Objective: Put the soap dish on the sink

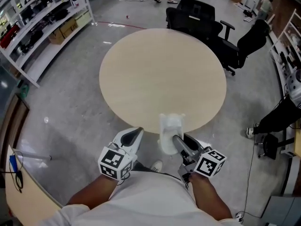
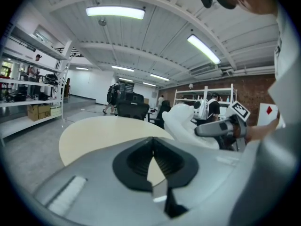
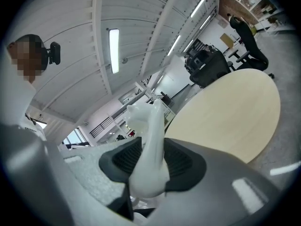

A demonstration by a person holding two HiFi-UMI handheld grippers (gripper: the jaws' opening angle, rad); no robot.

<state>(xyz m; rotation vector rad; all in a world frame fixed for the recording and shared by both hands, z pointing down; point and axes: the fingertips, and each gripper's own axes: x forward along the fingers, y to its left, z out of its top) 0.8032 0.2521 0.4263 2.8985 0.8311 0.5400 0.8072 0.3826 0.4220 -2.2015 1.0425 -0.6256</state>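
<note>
The white soap dish (image 1: 170, 127) hangs over the near edge of the round beige table (image 1: 160, 74), with my right gripper (image 1: 177, 140) shut on it. In the right gripper view the soap dish (image 3: 151, 135) stands up between the pads of the right gripper (image 3: 149, 160). My left gripper (image 1: 137, 133) is just left of it, below the table edge, shut with nothing in it. In the left gripper view the left gripper (image 2: 153, 144) has its jaws together, and the soap dish (image 2: 185, 121) and the right gripper (image 2: 212, 129) show to the right. No sink is in view.
Black office chairs (image 1: 197, 15) stand beyond the table, with another chair (image 1: 249, 41) at the right. White shelving (image 1: 42, 18) lines the far left. A wooden desk corner (image 1: 23, 197) sits at the lower left. People stand far back.
</note>
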